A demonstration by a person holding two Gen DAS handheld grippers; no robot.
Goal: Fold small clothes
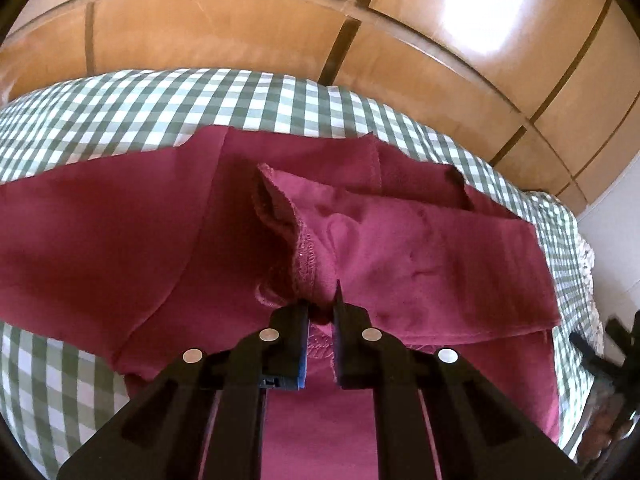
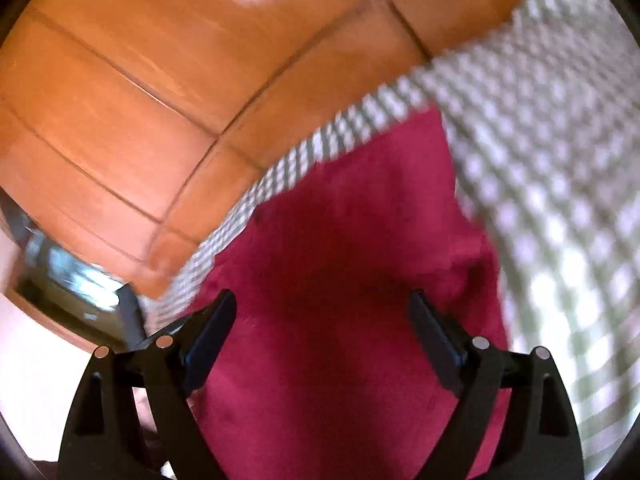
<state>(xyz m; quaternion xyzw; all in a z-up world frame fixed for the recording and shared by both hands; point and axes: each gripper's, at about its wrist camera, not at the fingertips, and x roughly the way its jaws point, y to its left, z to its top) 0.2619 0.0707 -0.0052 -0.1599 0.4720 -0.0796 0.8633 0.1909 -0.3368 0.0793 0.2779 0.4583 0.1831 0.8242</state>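
Left wrist view takes in the most: glossy brown wooden wardrobe panels (image 1: 224,36) behind, and below them a green-and-white checked cloth (image 1: 132,104) spread over what looks like a bed or tabletop; I cannot tell which. On that cloth lies the dark red fabric garment (image 1: 100,240), rumpled, with one part doubled over towards the right and a stitched hem (image 1: 306,258) standing up in a ridge at its middle. The left tool (image 1: 320,312) is clenched on a pinch of the garment just below that hem, its two fingers nearly together with red cloth between them.

As a judgement, the folding is only partly done: one flap appears turned over, but the layers are uneven and puckered, so smoothing and at least one more fold seem to remain.

The right wrist view is motion-blurred. It shows what the other does not: the right tool (image 2: 322,320) released, fingers wide apart above a flat stretch of the same garment (image 2: 340,240), touching nothing that I can make out. Only the left view shows the hem, the overlap and the grip; at its right edge a dark blurred shape may be the other tool, though that is uncertain.
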